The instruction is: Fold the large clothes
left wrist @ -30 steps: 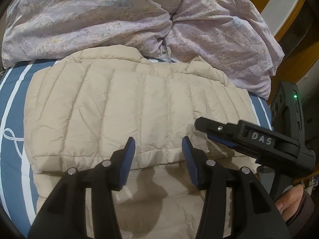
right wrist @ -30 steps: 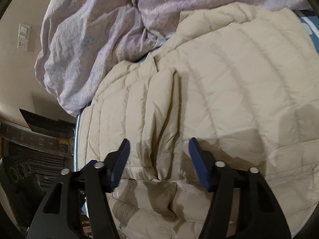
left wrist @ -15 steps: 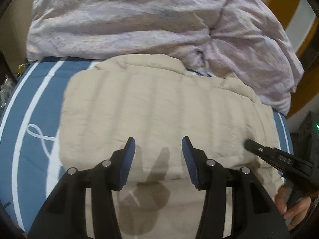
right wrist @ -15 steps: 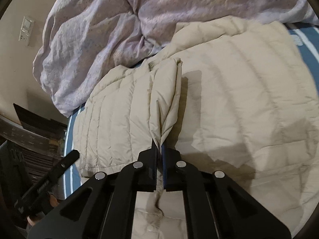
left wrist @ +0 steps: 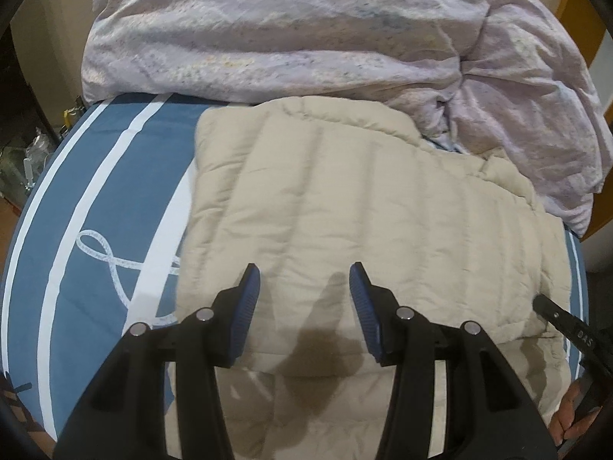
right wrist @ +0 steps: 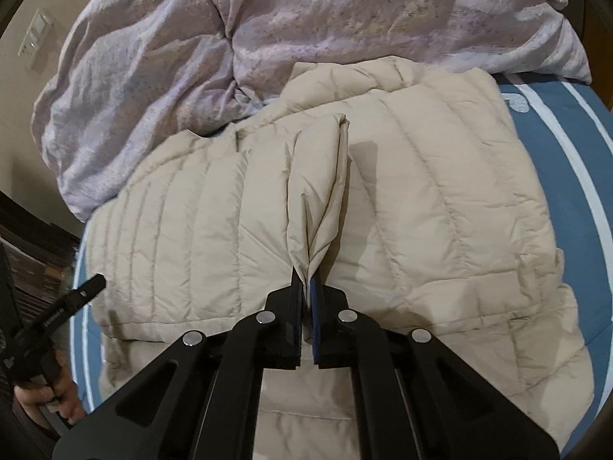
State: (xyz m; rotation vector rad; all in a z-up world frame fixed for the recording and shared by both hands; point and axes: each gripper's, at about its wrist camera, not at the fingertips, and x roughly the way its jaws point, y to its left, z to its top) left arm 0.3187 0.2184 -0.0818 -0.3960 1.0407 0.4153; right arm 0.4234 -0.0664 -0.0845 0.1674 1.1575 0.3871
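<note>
A beige quilted puffer jacket (left wrist: 364,207) lies spread on the bed; it also shows in the right wrist view (right wrist: 440,207). My left gripper (left wrist: 304,287) is open and empty, hovering just above the jacket's near part. My right gripper (right wrist: 305,287) is shut on a pinched ridge of the jacket (right wrist: 318,191) and lifts that fold up off the rest. The right gripper's tip also shows in the left wrist view (left wrist: 555,318), at the jacket's right edge. The left gripper's tip also shows in the right wrist view (right wrist: 82,291), at the far left.
A crumpled lilac duvet (left wrist: 306,30) is heaped along the back of the bed, touching the jacket's far edge; it also shows in the right wrist view (right wrist: 306,19). The blue sheet with white stripes (left wrist: 95,191) is bare to the left. A wall switch (right wrist: 34,38) is at far left.
My right gripper closed on a fold of the jacket and has raised it. My left gripper swung left, stayed open, and now sees more blue sheet.
</note>
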